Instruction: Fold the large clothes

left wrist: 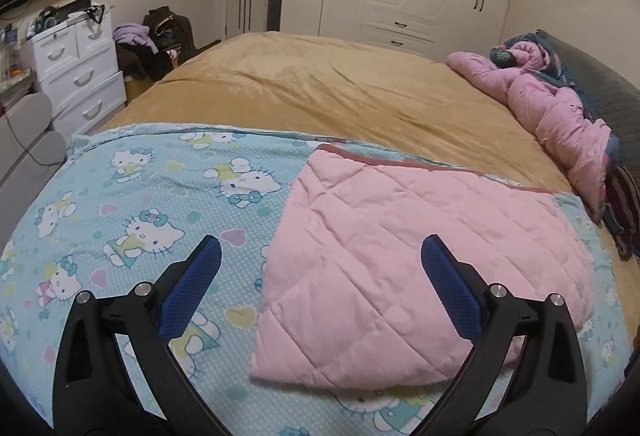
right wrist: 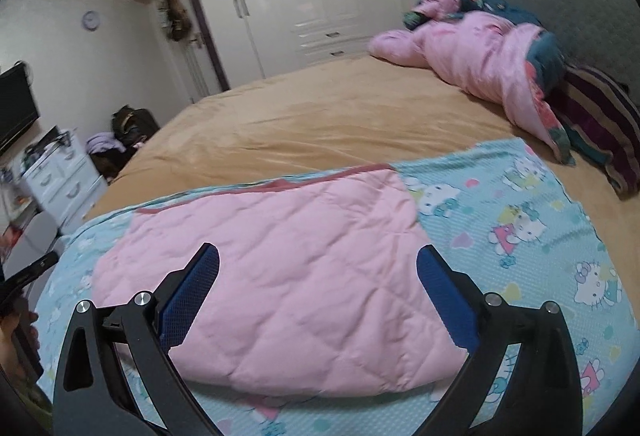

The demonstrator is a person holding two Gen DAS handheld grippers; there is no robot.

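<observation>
While both hand-held grippers hang wide open and hold nothing, I plan my fold.
I should pinch the pink quilted flap at its near corners and lift both evenly.

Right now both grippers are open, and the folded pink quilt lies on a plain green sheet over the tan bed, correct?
Not quite: the sheet under the folded pink quilt is light blue with cartoon cats, as the left wrist view shows. Both grippers, left and right, are open over the tan bed.
</observation>
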